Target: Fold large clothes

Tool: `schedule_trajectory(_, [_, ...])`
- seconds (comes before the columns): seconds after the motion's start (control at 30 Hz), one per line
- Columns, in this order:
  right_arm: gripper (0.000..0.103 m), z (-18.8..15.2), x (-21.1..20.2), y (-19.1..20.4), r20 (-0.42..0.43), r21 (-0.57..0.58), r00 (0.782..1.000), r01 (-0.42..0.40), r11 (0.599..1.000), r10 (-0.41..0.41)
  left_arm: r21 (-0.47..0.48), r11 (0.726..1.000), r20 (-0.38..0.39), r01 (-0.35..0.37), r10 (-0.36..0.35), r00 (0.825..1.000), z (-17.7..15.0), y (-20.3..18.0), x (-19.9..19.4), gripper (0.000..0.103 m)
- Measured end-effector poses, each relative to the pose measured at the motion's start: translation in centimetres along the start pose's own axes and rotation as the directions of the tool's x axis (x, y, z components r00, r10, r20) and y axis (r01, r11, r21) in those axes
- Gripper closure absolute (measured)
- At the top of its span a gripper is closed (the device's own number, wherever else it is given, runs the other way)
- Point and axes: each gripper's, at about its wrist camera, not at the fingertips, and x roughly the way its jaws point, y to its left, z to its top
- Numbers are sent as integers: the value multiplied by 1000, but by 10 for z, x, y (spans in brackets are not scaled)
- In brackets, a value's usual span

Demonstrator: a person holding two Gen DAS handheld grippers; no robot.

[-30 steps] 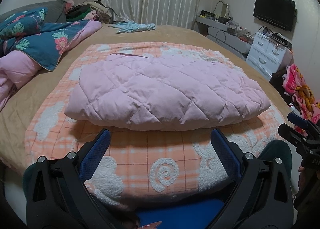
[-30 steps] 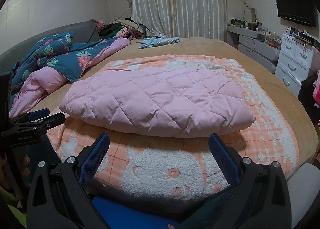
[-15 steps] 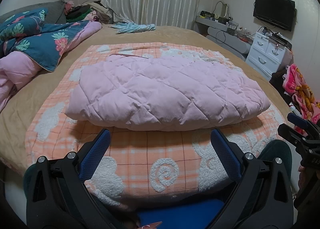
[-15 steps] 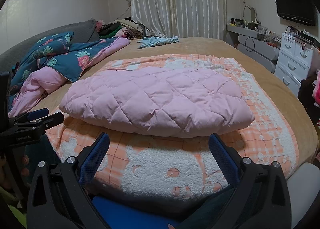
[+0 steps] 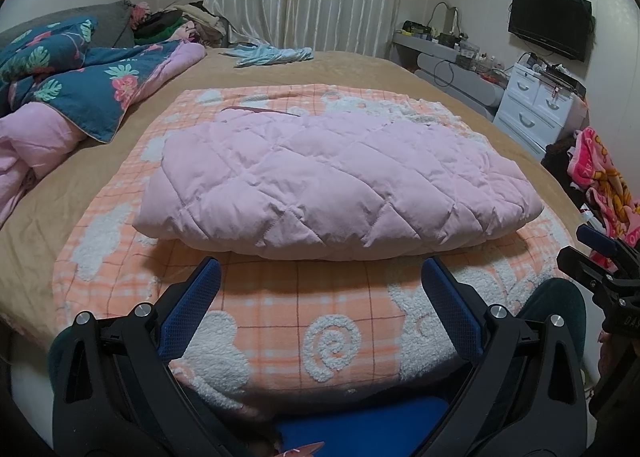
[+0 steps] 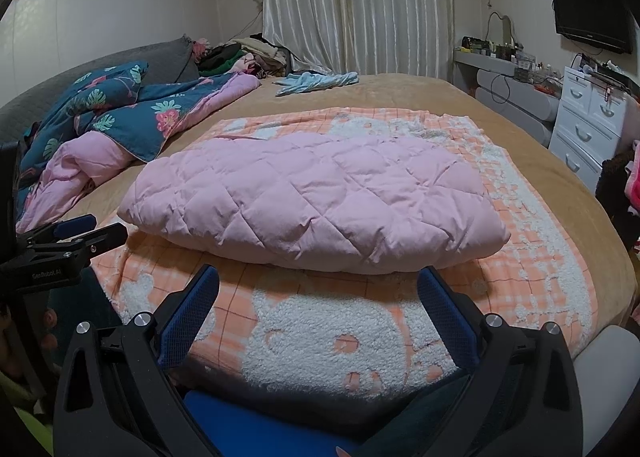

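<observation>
A pink quilted garment (image 5: 332, 181) lies folded into a thick bundle at mid-frame on an orange checked blanket (image 5: 280, 317). Both tongs, the left gripper (image 5: 320, 277) and right gripper (image 6: 318, 285), gape wide and empty at the frame's bottom, short of the bundle; the folding looks essentially finished.

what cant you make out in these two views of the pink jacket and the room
- Pink jacket: sleeves, collar and underside are hidden by its own folds, both views.
- Orange blanket: near edge is hidden behind the left gripper and right gripper.
- Shelf clutter: too small to identify.
- Television: cut off by the fisheye rim, right wrist view.
</observation>
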Motion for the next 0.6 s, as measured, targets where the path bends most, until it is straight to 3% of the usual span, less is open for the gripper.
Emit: schedule_trajectory(0.6, [4,1,-4,-1,3,-6,999,36,999,-36,-14,1000,-20,-18,18,1000,-2,4,-1,9])
